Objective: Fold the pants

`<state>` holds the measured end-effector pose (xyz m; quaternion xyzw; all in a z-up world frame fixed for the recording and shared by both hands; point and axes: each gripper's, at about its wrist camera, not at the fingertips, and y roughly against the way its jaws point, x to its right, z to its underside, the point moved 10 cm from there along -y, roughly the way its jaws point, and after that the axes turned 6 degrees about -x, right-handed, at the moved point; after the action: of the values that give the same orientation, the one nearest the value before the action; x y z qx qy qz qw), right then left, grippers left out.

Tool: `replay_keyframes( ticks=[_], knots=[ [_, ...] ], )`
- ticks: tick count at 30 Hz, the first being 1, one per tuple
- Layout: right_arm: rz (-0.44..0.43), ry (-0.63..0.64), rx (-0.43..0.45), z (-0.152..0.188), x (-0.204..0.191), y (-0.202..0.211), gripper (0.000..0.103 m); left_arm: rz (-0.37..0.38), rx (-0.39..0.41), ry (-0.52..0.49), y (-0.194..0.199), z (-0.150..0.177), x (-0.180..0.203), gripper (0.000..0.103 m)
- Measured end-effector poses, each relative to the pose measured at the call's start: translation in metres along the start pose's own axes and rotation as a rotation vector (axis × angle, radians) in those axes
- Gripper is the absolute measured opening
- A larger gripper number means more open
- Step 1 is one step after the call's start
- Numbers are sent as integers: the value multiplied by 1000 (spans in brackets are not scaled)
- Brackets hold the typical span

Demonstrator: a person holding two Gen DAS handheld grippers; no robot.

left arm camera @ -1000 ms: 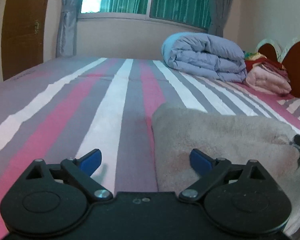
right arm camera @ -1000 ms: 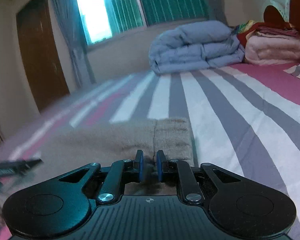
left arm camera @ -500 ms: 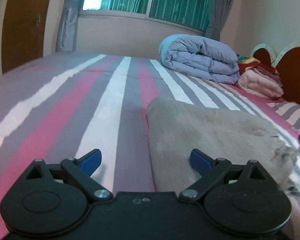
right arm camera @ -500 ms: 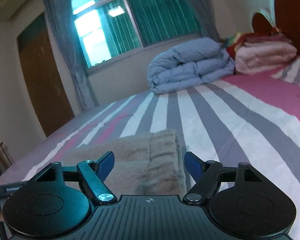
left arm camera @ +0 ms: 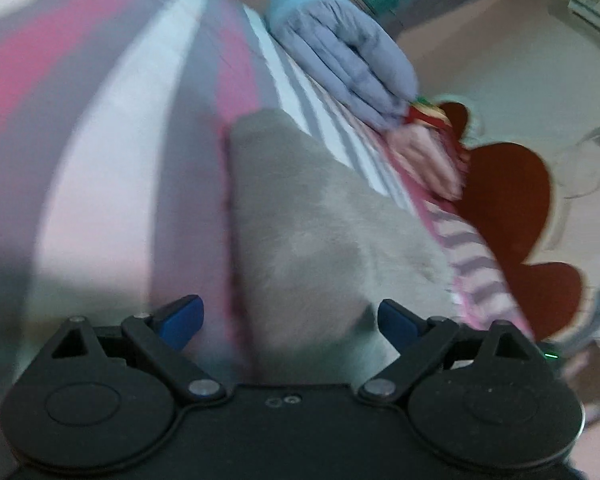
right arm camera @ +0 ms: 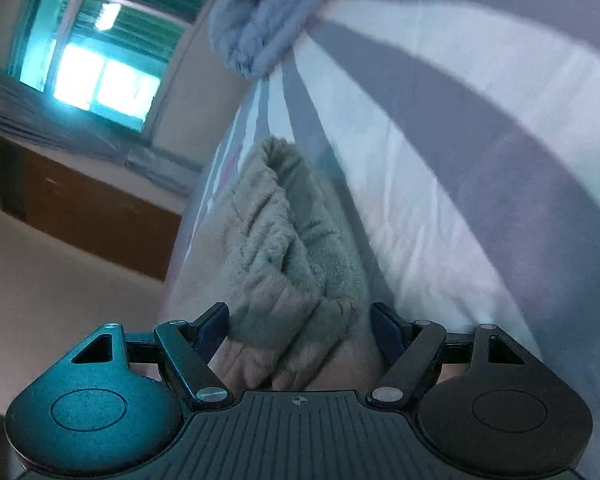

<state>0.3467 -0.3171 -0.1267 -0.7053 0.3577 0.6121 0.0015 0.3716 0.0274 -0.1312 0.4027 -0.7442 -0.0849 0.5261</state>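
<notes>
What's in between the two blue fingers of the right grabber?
Fuzzy beige pants. In the right wrist view, their bunched edge fills the gap of the open right gripper, lying on the striped bedsheet.

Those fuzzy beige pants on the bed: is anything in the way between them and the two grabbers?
Nothing visible. The pants already bunch between the open fingers of the right gripper, and in the left gripper view they lie directly ahead on the striped bedsheet.

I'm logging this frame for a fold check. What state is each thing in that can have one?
pants: folded, lying flat on the bed.
left gripper: jaws open, holding nothing.
right gripper: jaws open around bunched pants fabric.
blue duvet: folded up.
</notes>
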Motion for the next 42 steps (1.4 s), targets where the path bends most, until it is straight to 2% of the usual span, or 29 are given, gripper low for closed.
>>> replay_keyframes(
  ticks=[2,3,5,7,10,11,15,20,21,22,23,24,25,26,27,28,31,32,35,37,39,42],
  knots=[
    [-19,7,-43,-9,-1,-7,76,68,-37,15,-14,-9,0,72],
    [-30,12,-51,-13,-2,-7,76,90,-59,17,-23,-12,-1,52],
    [-45,33,-57,-20,0,-12,72,120,-79,24,-36,-12,-3,46],
    [-44,69,-62,-26,-1,-17,71,156,-66,33,-41,-13,-5,35],
    [-61,86,-89,-33,-5,-25,48,200,-3,44,-33,-21,-2,27],
    [-102,93,-90,-37,-11,-23,45,209,12,27,-30,-26,1,27],
    [-160,213,-84,-69,-47,-23,44,205,65,-45,-20,-73,20,26],
    [-207,300,-58,-137,-94,-56,44,165,138,-96,-21,-152,23,26],
    [-217,299,-60,-152,-99,-66,44,148,141,-89,-27,-164,17,31],
    [-224,286,-68,-162,-101,-78,46,115,139,-81,-35,-171,7,55],
    [-219,261,-85,-172,-97,-95,56,37,144,-64,-44,-176,-9,80],
    [-187,238,-98,-181,-86,-115,68,-90,151,-17,-55,-179,-32,91],
    [-98,198,-105,-187,-66,-134,91,-205,128,35,-67,-177,-57,95],
    [8,161,-104,-192,-46,-147,92,-186,120,12,-72,-172,-64,96],
    [12,150,-109,-193,-39,-152,92,-161,151,-40,-71,-169,-62,96],
    [-20,152,-100,-193,-38,-152,92,-152,164,-66,-72,-166,-62,96],
    [-46,187,-83,-188,-37,-144,92,-156,203,-72,-64,-157,-61,96],
    [-47,195,-62,-188,-37,-138,92,-171,218,-78,-59,-152,-61,96],
    [-76,216,8,-174,-34,-107,92,-278,258,-133,-34,-129,-58,97],
    [-40,266,34,-158,-33,-88,92,-324,283,-129,-6,-108,-58,97],
    [6,318,39,-128,-28,-63,100,-356,324,-102,21,-84,-61,97],
    [118,390,61,-86,-21,-40,103,-436,338,-121,52,-42,-57,97]
  ],
)
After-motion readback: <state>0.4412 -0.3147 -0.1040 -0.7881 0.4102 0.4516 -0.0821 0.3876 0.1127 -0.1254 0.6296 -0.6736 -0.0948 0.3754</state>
